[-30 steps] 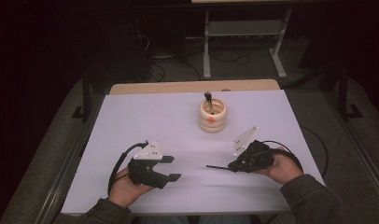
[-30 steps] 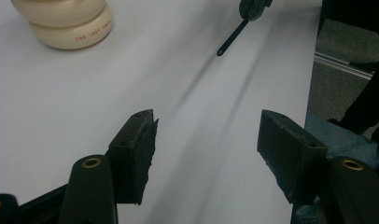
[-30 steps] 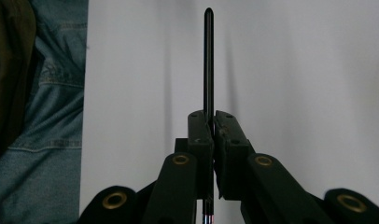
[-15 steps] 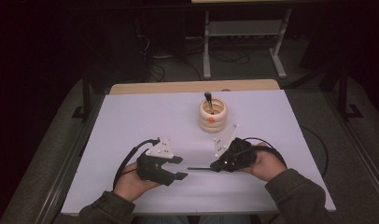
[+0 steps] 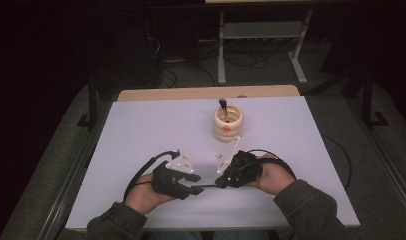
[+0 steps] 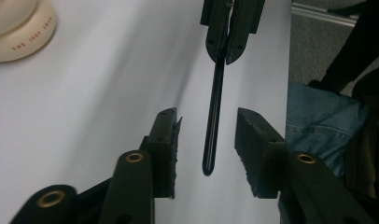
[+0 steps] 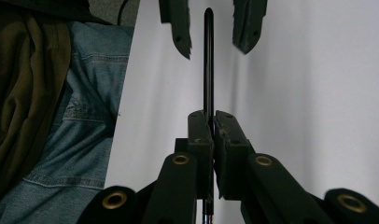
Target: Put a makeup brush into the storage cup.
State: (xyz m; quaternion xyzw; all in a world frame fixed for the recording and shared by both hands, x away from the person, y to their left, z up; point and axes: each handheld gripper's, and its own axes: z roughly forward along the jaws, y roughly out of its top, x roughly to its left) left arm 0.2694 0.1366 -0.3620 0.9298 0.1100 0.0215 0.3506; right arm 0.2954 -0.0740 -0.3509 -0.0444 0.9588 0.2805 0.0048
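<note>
White counter (image 5: 141,130) fills the foreground, with a cream cup (image 5: 227,123) farther back. Near its front edge, the right gripper (image 5: 222,183) clamps a thin black rod (image 6: 214,107) level. The rod's free end lies between the left gripper's (image 5: 198,189) fingers, which have just been closing, gaps showing both sides.

High view: set above the near edge of the white table (image 5: 141,130), faced forward and down, far off. Left gripper view: carried close along its jaws, faced at the right gripper (image 6: 230,28). Right gripper view: likewise close, faced at the left gripper (image 7: 212,28). Shared by both: the black rod (image 6: 213,121) and the tabletop.
</note>
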